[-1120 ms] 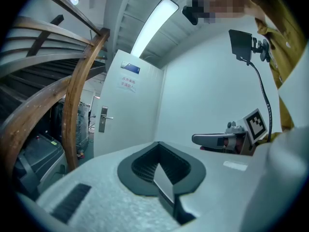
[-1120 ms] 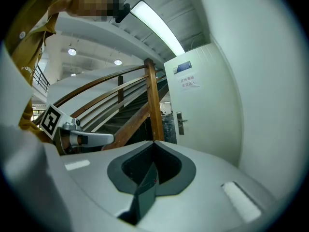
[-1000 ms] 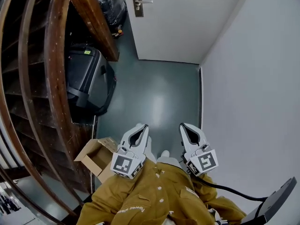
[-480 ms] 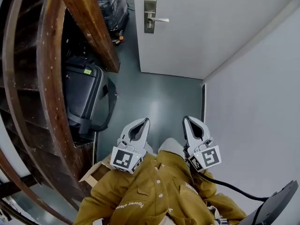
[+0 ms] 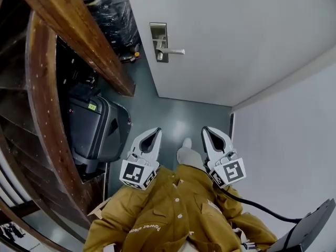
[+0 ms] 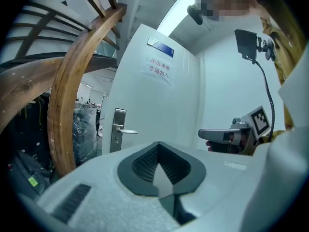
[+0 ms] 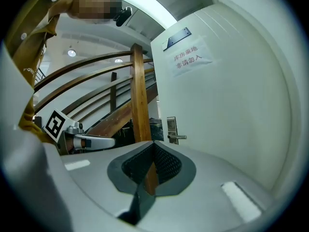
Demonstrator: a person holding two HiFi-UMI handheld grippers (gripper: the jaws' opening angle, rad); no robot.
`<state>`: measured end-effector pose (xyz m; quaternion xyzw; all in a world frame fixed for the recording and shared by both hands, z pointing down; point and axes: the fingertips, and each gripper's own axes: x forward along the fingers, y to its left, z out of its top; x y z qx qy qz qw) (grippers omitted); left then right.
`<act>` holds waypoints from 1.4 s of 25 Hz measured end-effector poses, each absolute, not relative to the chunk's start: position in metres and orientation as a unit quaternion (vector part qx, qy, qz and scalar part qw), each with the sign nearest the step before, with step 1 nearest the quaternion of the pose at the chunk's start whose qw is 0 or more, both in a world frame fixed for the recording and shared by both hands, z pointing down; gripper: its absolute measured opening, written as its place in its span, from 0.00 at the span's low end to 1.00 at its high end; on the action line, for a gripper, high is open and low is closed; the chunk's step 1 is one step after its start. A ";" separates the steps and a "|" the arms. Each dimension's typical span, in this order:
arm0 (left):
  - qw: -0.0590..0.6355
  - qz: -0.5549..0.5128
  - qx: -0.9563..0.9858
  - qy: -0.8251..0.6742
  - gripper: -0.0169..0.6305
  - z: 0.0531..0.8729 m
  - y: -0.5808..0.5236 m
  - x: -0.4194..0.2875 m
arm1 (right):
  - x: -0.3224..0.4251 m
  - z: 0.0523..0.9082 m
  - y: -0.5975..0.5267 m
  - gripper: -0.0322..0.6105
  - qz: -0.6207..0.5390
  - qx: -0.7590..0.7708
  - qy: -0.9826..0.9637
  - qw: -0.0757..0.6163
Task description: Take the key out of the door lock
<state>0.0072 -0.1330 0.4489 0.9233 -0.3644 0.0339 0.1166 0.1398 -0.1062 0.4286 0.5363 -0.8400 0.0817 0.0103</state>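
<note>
Before the door [image 5: 236, 35], left gripper [image 5: 156, 132] closed, empty, right gripper [image 5: 206, 131] likewise

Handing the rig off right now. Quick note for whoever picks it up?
Left gripper: shut, empty, held close in front of the jacket.
Right gripper: shut, empty, beside it.
Door: ahead across the floor, out of reach. Lock plate with lever handle sits near its left edge. Key too small to make out from here.
Done: nothing at the lock yet.
Left: walk up, open a gripper, grip the key, pull it out.
</note>
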 end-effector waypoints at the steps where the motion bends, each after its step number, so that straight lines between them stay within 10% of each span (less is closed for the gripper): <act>1: 0.116 0.033 0.920 -0.372 0.02 0.447 -0.149 0.016 | 0.147 0.426 -0.124 0.06 0.082 0.527 -0.846 0.012; 22: 0.205 -0.016 0.887 -0.413 0.02 0.468 -0.300 0.047 | 0.105 0.496 -0.455 0.39 -0.102 0.244 -0.875 0.405; 35: 0.280 -0.090 0.844 -0.448 0.03 0.514 -0.371 0.007 | 0.104 0.534 -0.477 0.23 -0.111 0.203 -0.833 0.503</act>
